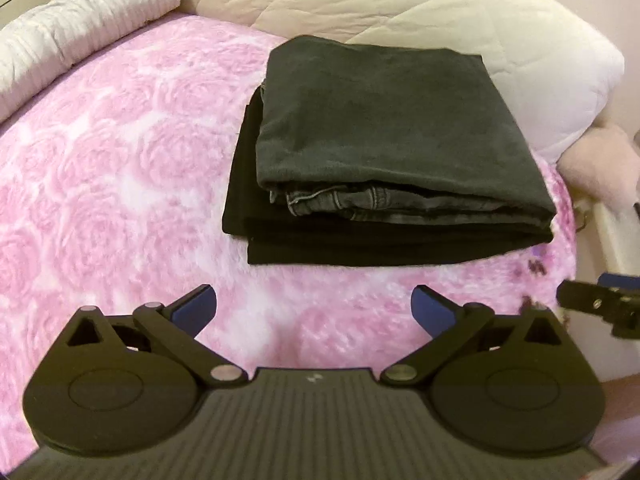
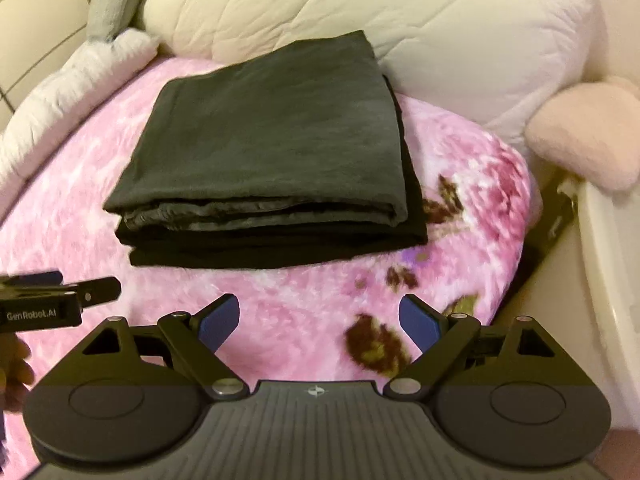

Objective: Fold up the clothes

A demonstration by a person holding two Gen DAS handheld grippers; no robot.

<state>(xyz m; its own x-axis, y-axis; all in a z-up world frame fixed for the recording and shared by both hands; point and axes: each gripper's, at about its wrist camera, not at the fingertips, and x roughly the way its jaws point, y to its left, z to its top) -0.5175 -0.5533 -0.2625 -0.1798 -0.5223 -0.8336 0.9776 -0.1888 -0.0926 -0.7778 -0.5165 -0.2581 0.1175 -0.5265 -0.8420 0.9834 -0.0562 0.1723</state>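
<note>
Dark grey jeans (image 1: 384, 128) lie folded atop a black garment (image 1: 340, 246) on the pink rose blanket (image 1: 120, 168). Left gripper (image 1: 314, 306) and right gripper (image 2: 320, 318) gape, empty. Fold looks finished; next move likely fetching another garment.

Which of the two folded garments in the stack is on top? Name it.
The dark grey jeans are on top, showing stitched denim seams at the front fold. The black garment lies underneath, plain and darker, sticking out along the front and left edges.
</note>
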